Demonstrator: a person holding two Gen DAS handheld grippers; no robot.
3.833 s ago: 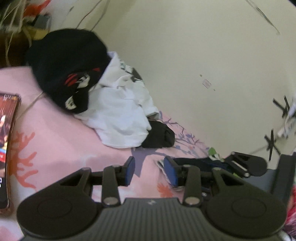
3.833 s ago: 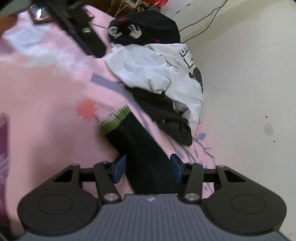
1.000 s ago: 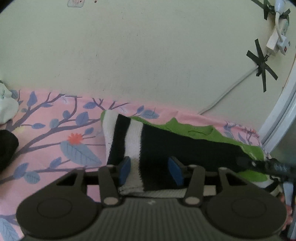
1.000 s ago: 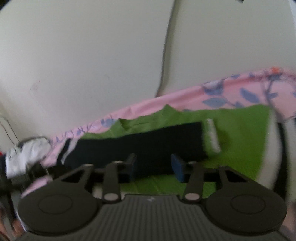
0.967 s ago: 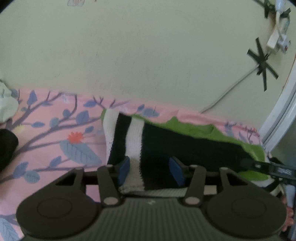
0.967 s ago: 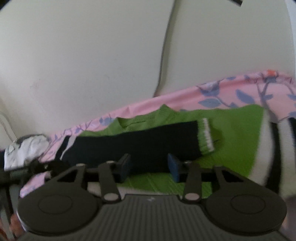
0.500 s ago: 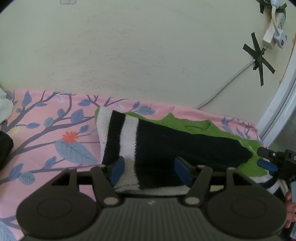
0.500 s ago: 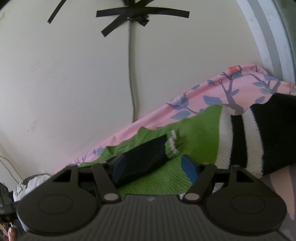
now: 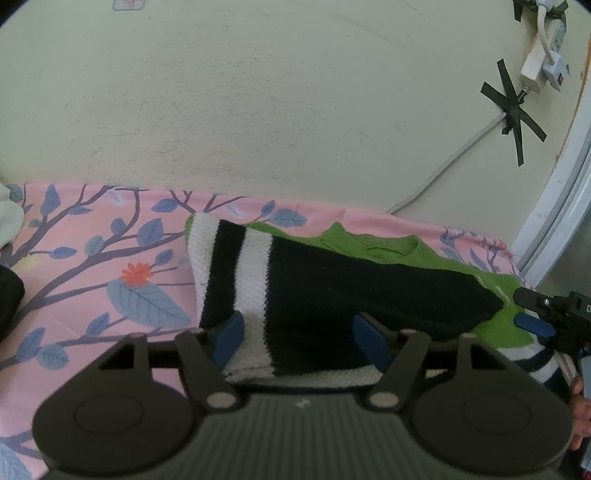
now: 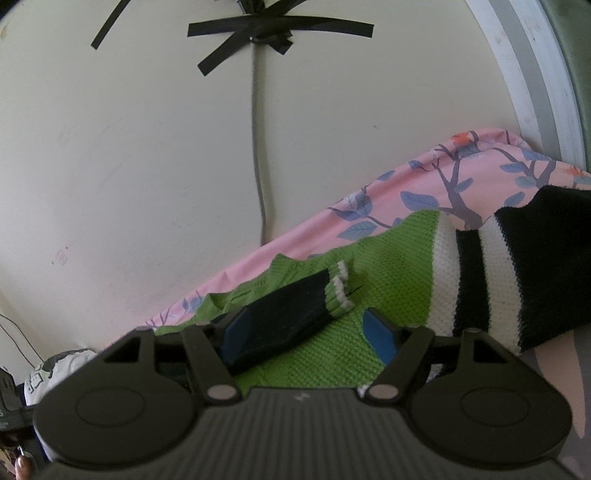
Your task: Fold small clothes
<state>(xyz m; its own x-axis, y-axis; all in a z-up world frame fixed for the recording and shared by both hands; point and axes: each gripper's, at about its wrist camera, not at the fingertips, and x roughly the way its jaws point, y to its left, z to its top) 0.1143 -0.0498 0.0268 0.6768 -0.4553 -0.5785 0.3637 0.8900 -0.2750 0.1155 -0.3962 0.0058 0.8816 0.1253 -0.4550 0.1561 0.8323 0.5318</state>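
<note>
While both claws hang low over the bed, these lines hold:

Left claw (image 9: 301, 341): jaws opening, blue pads apart; the striped hem of the sweater (image 9: 332, 295) lies between them, pads not pressing it.
Right claw (image 10: 308, 334): jaws spread apart, the left pad just beside the sleeve (image 10: 291, 314), the right pad over bare green knit; nothing clamped.
Sweater: lies flat on the bed sheet (image 9: 92, 258) against the wall (image 9: 258, 92), spanning from one claw to the other.
Knit: coarse, waffle-like; green body, black panel, white and black bands at the hem.
Sleeve: black, folded across the green body, ending in a ribbed green cuff with thin white stripes.
Bed sheet: smooth pink cloth printed with blue leaves, dark branches and small orange flowers.
Wall: cream, matte; a grey cable (image 10: 258, 147) runs down it under crossed black tape (image 10: 258, 33).
</note>
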